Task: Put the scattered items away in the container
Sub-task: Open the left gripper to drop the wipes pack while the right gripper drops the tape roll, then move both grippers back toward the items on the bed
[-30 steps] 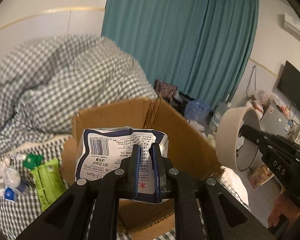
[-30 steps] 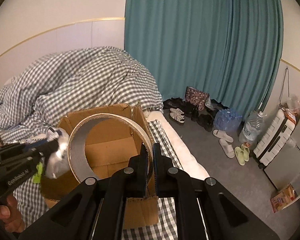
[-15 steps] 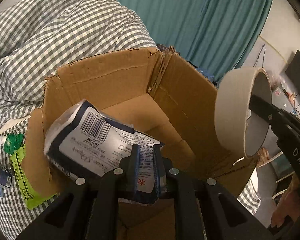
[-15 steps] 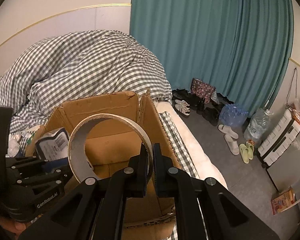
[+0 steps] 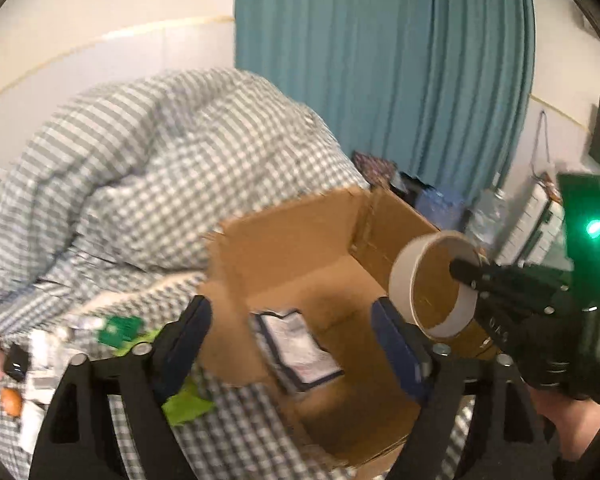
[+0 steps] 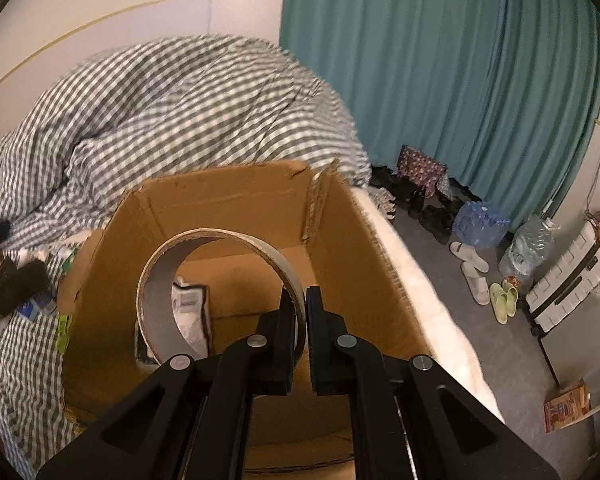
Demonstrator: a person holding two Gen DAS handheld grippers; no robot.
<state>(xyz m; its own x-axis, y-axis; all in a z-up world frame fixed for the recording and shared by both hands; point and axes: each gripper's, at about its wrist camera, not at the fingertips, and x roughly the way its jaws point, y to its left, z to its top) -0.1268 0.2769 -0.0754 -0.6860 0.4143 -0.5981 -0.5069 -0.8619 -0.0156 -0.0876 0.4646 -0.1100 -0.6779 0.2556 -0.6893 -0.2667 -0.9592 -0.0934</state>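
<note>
Left tool [image 5: 288,330]: jaws just opened wide, nothing gripped; tissue pack [image 5: 298,346] lay released inside cardboard box [image 5: 300,240] on bed. Right tool [image 6: 299,314]: clamped on tape roll [image 6: 220,296] above box; lowering inside before release was advised.

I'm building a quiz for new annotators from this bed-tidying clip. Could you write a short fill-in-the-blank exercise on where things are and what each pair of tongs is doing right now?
1. The white, dark-edged printed packet lies inside the brown ____ box.
2. The right tongs are shut on the wall of the wide beige ____ roll.
3. The left tongs, whose jaws have just been opening, hold ____.
4. The green wrapper lies on the ____ bedsheet.

Missing words: cardboard; tape; nothing; checked
</note>
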